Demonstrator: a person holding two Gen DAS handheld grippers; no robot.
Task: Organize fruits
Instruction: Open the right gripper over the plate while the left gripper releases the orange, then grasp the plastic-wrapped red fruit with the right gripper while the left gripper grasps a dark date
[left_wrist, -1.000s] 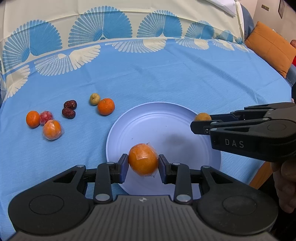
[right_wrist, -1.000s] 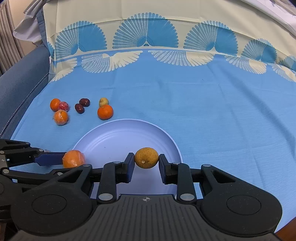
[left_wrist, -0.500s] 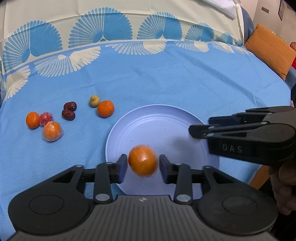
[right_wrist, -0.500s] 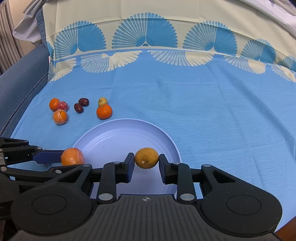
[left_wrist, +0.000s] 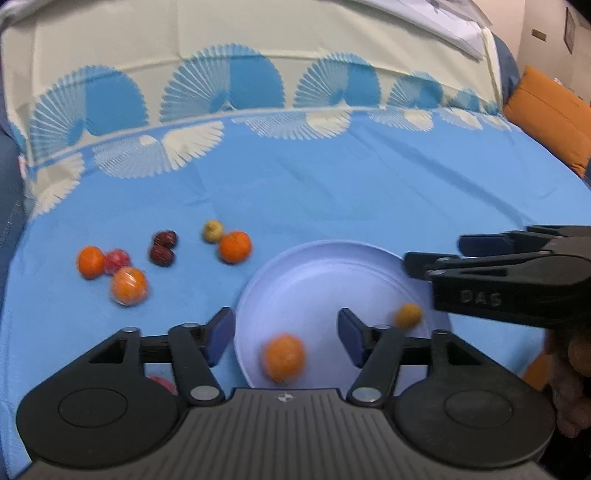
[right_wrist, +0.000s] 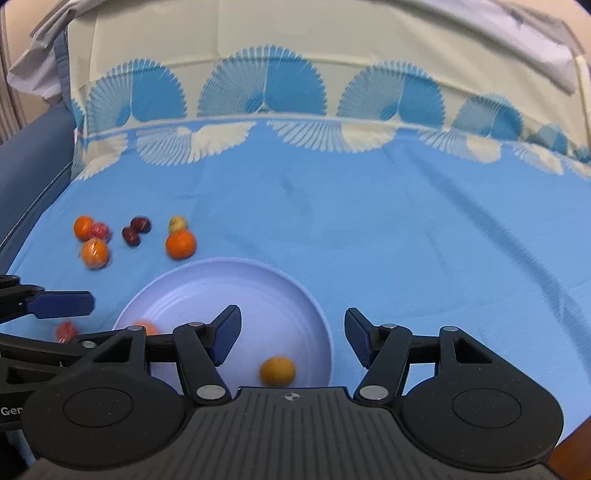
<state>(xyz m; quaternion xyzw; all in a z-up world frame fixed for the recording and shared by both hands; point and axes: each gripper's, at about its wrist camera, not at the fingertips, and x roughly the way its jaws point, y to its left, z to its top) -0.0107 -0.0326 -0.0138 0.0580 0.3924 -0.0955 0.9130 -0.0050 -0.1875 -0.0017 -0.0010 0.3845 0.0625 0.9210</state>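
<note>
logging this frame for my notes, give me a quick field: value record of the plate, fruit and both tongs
plate: on the blue cloth, holds two fruits
orange: on the plate, blurred
yellow fruit: on the plate, near its right rim
left tongs: open, holding nothing
right tongs: open, holding nothing
loose fruit: a cluster on the cloth, left of the plate

Tablecloth (right_wrist: 388, 229): sky blue, with a cream border bearing blue and white fan motifs. Plate (right_wrist: 229, 280): pale lavender-blue. Fruit on plate: one orange (left_wrist: 284, 356), one yellow-brown (right_wrist: 277, 371). Fruit on cloth: orange (left_wrist: 235, 246), two dark red (left_wrist: 162, 248), one yellow-green (left_wrist: 212, 230), one pinkish red (left_wrist: 117, 259). Cushion (left_wrist: 550, 114): orange.
</note>
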